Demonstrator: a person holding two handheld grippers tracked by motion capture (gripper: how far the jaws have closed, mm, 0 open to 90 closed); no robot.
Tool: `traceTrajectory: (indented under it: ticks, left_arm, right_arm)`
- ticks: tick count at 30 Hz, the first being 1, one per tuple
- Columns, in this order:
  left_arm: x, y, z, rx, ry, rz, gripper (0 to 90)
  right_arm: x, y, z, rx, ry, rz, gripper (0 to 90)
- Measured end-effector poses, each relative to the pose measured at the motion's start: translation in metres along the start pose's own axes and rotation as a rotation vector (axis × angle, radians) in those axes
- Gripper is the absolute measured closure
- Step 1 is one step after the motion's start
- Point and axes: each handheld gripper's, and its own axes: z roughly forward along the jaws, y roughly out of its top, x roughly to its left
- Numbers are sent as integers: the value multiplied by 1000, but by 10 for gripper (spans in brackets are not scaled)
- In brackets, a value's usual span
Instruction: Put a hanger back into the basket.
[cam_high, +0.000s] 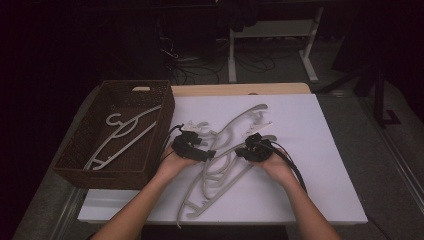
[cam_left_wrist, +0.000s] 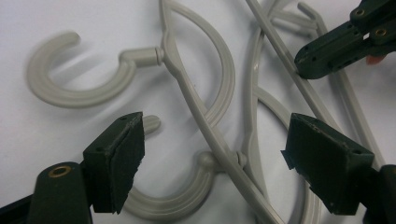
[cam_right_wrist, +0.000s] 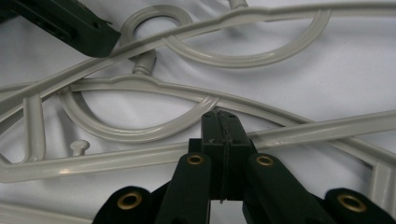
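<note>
Untangling of the grey hangers piled mid-table is in hand: right gripper is clamped on a hanger bar, left gripper is held open above them; separation, then transfer to the wicker basket holding one hanger, is judged next.

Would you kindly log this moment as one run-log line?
left gripper: open over tangled hangers | right gripper: shut, at a hanger bar | basket: one hanger inside

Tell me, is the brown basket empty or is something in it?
Not empty. The brown basket holds one pale hanger, lying flat inside it in the high view. The other hangers lie out on the white board.
</note>
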Motion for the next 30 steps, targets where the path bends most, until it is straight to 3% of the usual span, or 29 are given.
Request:
traceTrajectory:
  ticks: [6, 15, 22, 30]
  left_arm:
    - [0, -2, 11, 33, -10, 19, 232]
    - [1, -1, 27, 68, -47, 61, 382]
    - [0, 4, 32, 64, -73, 48, 467]
    - [1, 4, 33, 51, -124, 13, 629]
  right_arm:
    - [0, -1, 2, 3, 1, 0, 891]
    - [-1, -1, 2, 4, 2, -4, 892]
    - [0, -1, 3, 2, 0, -5, 892]
    - [0, -3, 3, 5, -4, -5, 892]
